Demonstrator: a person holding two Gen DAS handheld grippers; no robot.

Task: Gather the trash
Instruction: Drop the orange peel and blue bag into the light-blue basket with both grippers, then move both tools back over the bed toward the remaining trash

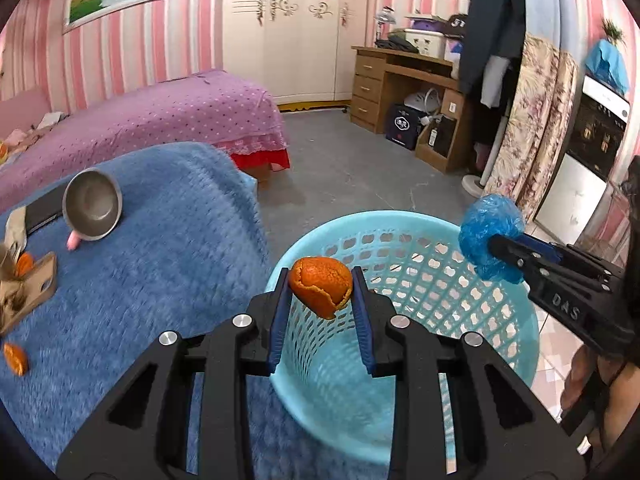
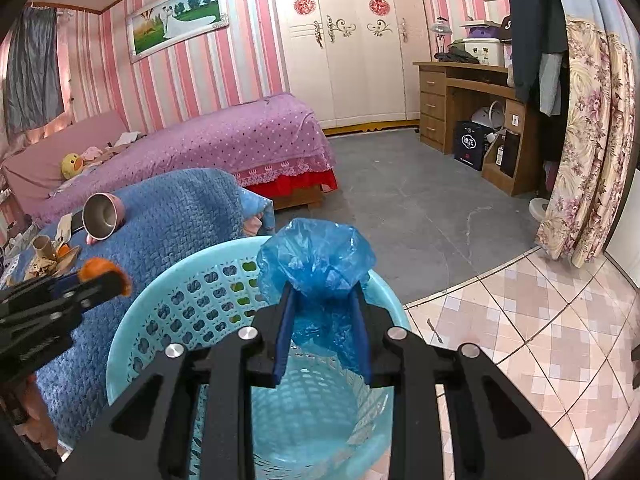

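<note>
My left gripper (image 1: 321, 280) is shut on a piece of orange peel (image 1: 321, 286) and holds it over the near rim of the light blue plastic basket (image 1: 516, 320). My right gripper (image 2: 322, 294) is shut on a crumpled blue plastic bag (image 2: 316, 260) above the same basket (image 2: 132, 332). In the left wrist view the right gripper (image 1: 494, 242) reaches in from the right with the bag (image 1: 490, 224). In the right wrist view the left gripper (image 2: 108, 276) shows at the left with the peel (image 2: 98, 268). More peel pieces (image 1: 15, 358) lie on the blue blanket (image 1: 160, 260).
A metal cup (image 1: 93, 205) lies on its side on the blanket, beside paper scraps and a cardboard piece (image 1: 24, 292). A purple bed (image 2: 224, 140) stands behind. A wooden desk (image 2: 460, 96) and a floral curtain (image 2: 588, 140) are at the right. The floor is grey, with pink tiles near me.
</note>
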